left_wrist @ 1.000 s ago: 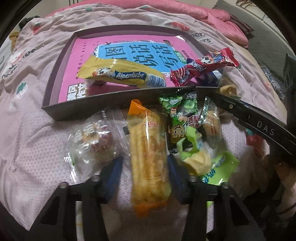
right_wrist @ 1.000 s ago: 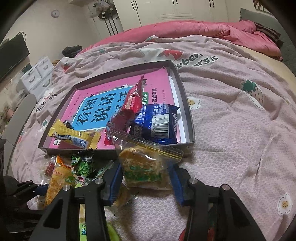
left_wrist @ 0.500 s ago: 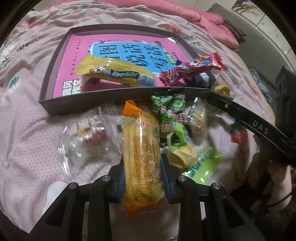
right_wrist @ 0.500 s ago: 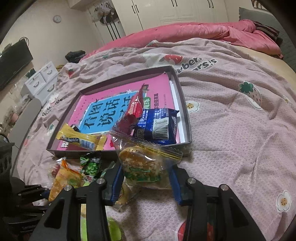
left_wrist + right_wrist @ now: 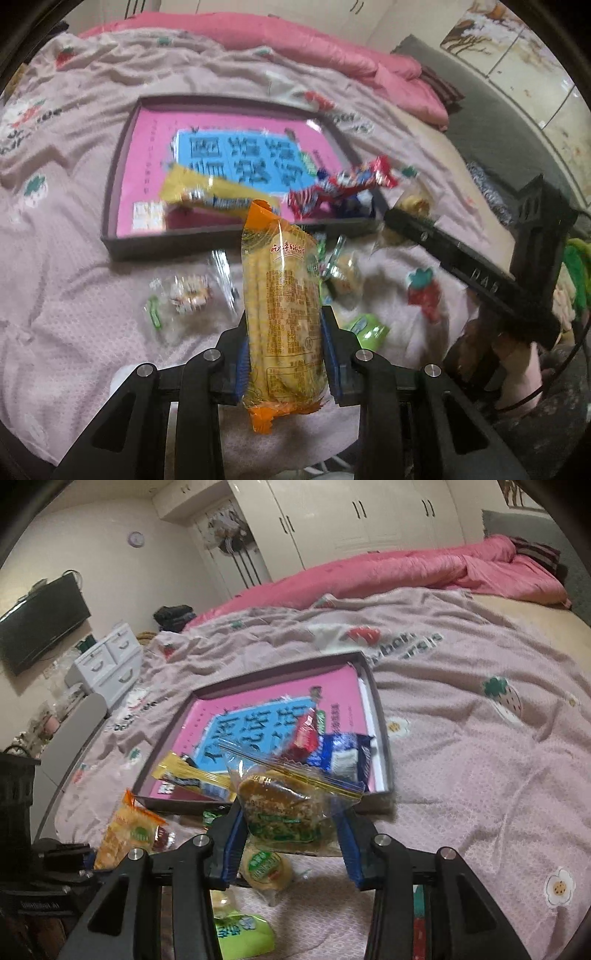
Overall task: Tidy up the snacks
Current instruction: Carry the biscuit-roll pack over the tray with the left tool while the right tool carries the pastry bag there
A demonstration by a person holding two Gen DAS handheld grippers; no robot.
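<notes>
My left gripper (image 5: pixel 284 350) is shut on a long orange-ended packet of yellow biscuit sticks (image 5: pixel 282 314), held lifted above the bedspread. My right gripper (image 5: pixel 288 834) is shut on a clear zip bag with a brown cake (image 5: pixel 288 801), raised in front of the tray. The dark tray (image 5: pixel 110 192) lies on the bed with a pink and blue book in it. On the book lie a yellow candy roll (image 5: pixel 218 195), a red wrapper (image 5: pixel 340 188) and a blue packet (image 5: pixel 343 757). The right gripper shows at the right of the left wrist view.
Loose snacks lie on the pink bedspread before the tray: a clear-wrapped cake (image 5: pixel 188 295), a green packet (image 5: pixel 365 328), a round green-labelled cake (image 5: pixel 266 867). A pink quilt (image 5: pixel 406 572) is heaped at the far side. White drawers (image 5: pixel 107 661) stand left of the bed.
The left jaws closed on the biscuit stick packet and lifted it off the bed. The right gripper rose with the zip bag. Both views tilted up.
</notes>
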